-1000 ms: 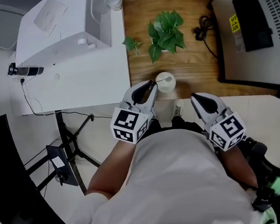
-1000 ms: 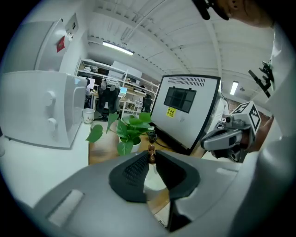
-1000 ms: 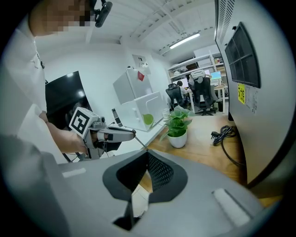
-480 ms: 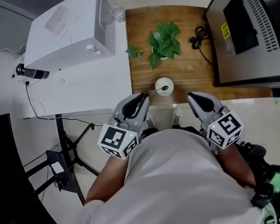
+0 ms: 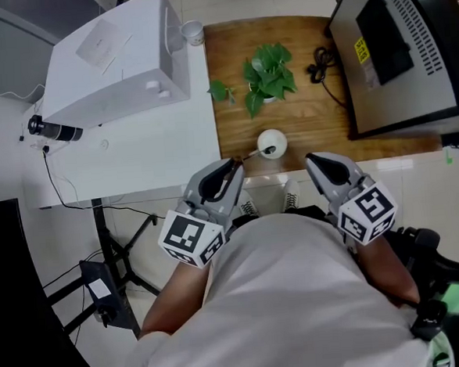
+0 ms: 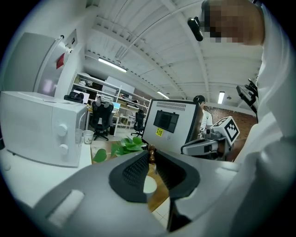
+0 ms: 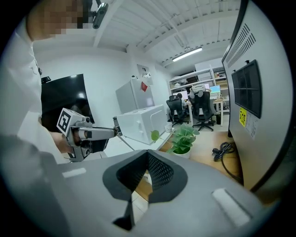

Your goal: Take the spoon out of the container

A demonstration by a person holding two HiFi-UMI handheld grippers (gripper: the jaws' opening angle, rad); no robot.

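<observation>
Left gripper [image 5: 238,163] fingers pinch spoon [image 6: 151,152] at container [image 5: 274,140] near desk [image 5: 307,118] edge, right gripper [image 5: 311,160] fingers together, empty; plant [image 5: 269,70], cable [image 5: 319,59], microwave [image 5: 111,58] beyond.

Slim spoon [image 5: 255,151] — handle pinched in the left gripper [image 5: 238,162] fingers [image 5: 231,179], bowl at the white round container [image 5: 273,142] mouth

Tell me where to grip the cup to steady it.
Probably across its round wall, just below the rim, coming from its right. The cup stands upright near the table edge, and the spoon crosses its left edge, held by the left gripper.
</observation>
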